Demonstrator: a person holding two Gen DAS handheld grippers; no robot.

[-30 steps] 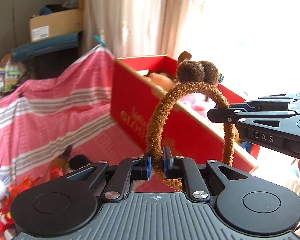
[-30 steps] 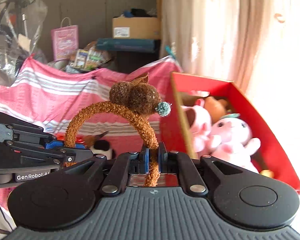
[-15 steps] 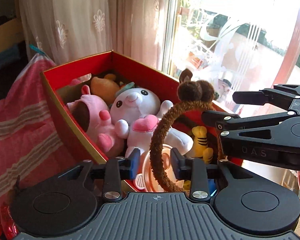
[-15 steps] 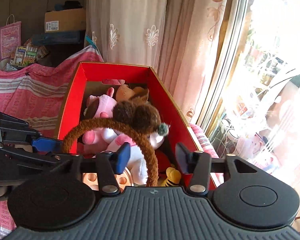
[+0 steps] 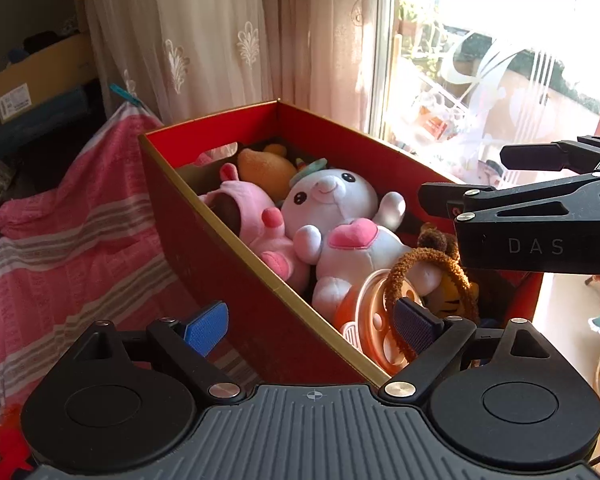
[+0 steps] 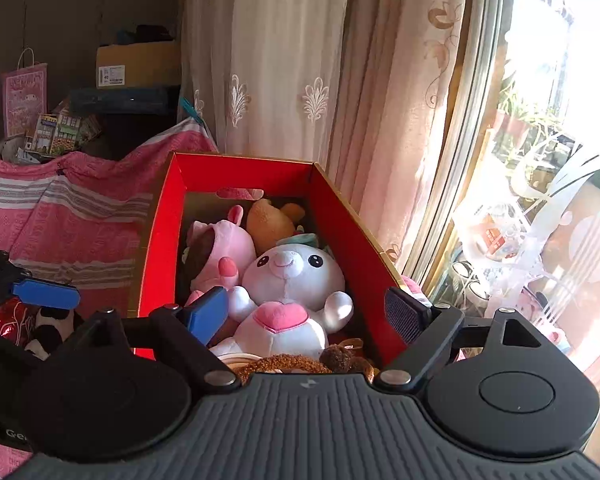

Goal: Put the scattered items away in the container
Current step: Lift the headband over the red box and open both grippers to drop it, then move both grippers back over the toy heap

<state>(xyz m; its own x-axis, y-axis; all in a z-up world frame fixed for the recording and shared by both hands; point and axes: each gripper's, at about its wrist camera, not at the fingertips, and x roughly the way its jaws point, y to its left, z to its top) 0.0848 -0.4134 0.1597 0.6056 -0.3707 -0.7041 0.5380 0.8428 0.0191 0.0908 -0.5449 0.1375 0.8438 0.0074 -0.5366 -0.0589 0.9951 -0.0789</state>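
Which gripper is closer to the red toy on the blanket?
Left. The left gripper sits beside the red box, over the blanket, by the red toy; the right gripper is over the box, farther off. Both jaws are opening, gripping nothing.

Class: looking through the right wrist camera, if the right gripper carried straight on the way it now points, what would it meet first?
Most likely the white plush rabbit inside the red box, which lies straight ahead between the opening, empty jaws of the right gripper; depth is uncertain.

You see a red box [image 5: 220, 240] with a gold rim, a white bunny [image 5: 340, 216] bearing a pink heart, a fuzzy brown headband [image 5: 424, 264], and a pink blanket [image 5: 60, 248] striped grey and white.
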